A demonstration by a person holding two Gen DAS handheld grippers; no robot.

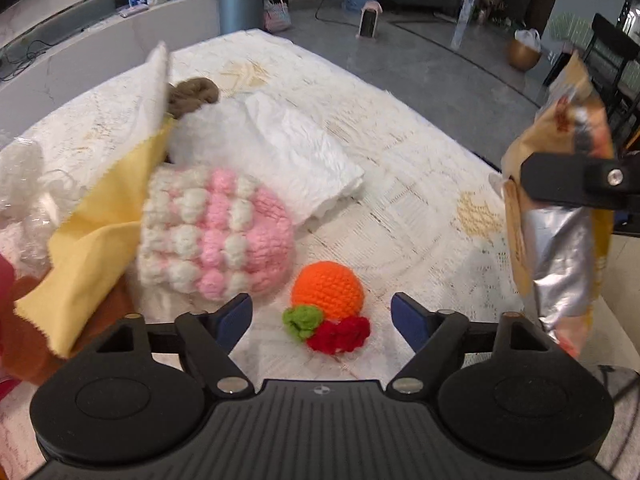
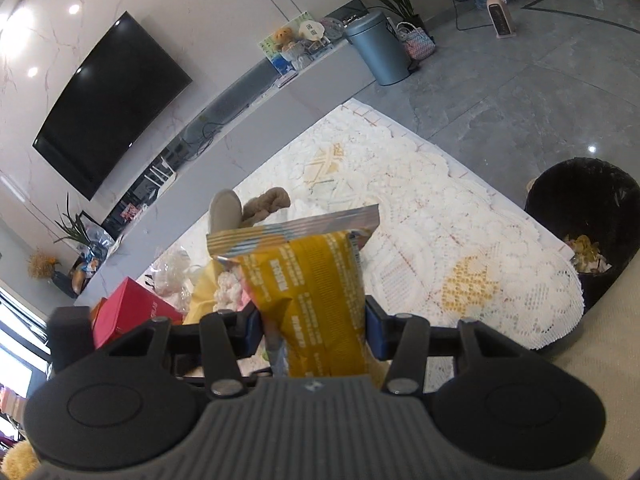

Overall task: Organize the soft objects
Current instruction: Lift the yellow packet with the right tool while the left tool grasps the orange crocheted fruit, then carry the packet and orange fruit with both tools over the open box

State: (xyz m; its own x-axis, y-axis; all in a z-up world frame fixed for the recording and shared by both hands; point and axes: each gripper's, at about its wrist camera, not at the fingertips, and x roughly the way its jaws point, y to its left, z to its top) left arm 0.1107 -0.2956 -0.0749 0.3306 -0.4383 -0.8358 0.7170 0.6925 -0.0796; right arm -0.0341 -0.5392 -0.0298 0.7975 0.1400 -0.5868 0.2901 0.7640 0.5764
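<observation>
Lace cloth [image 1: 400, 208] is covering the whole worktop, and the soft things are lying in a loose heap toward its left side in the left wrist view: a white fluffy cloth [image 1: 288, 152], a yellow cloth [image 1: 92, 248] and a pink-and-white knitted hat [image 1: 216, 236]. Just right of the hat, apart from the heap, a crocheted orange [image 1: 328, 290] with a green leaf and a red bit is sitting on the lace. The left gripper [image 1: 322, 316] is standing released, jaws wide, angled down with the orange lying straight ahead between the lines of its two fingers, nothing pressed by the pads. The orange is roundish, its leaf-and-red end turned toward the gripper, so no real long axis is mattering for a grasp. The right gripper [image 2: 314, 328] is clenching a yellow snack packet [image 2: 316, 292], holding it upright off to the right, well apart from the orange. Judging from this, the left hand is much the nearer to the orange.
</observation>
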